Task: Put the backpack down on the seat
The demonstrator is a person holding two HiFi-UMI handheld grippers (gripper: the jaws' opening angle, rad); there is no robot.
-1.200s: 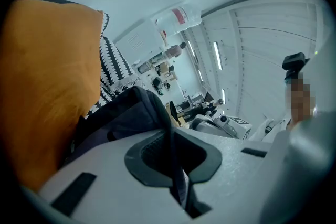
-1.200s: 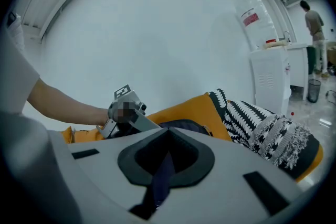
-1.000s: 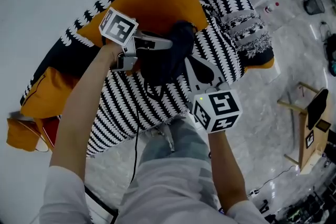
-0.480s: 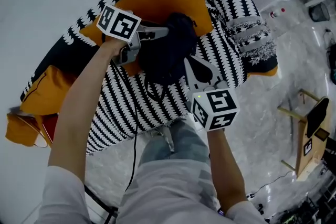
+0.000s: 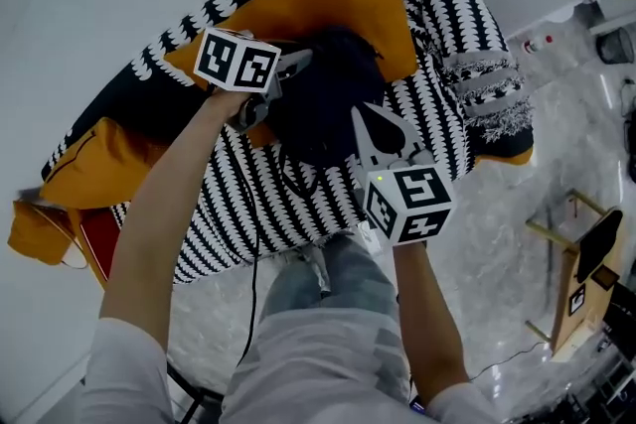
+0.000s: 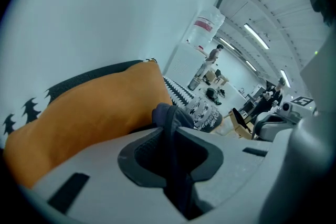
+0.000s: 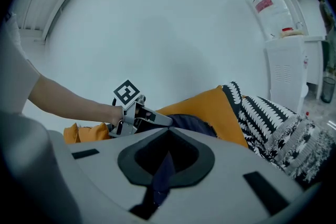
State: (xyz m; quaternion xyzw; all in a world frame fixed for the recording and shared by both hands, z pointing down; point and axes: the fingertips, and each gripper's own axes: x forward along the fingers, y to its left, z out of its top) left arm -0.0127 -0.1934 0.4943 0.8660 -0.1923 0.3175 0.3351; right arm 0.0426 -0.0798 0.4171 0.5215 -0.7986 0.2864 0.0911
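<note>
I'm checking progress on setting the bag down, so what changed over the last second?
The left hand-held gripper tipped downward, bringing the backpack closer to the orange cushion; its jaws have just been opening, a strap still between them. The right hand-held gripper keeps its grip on the backpack.

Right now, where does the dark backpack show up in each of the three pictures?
Head view: backpack at centre, over the striped seat.
Left gripper view: low centre, its fabric close to the camera.
Right gripper view: just below centre, dark blue.
Shared landmark: the orange cushion behind it.
</note>
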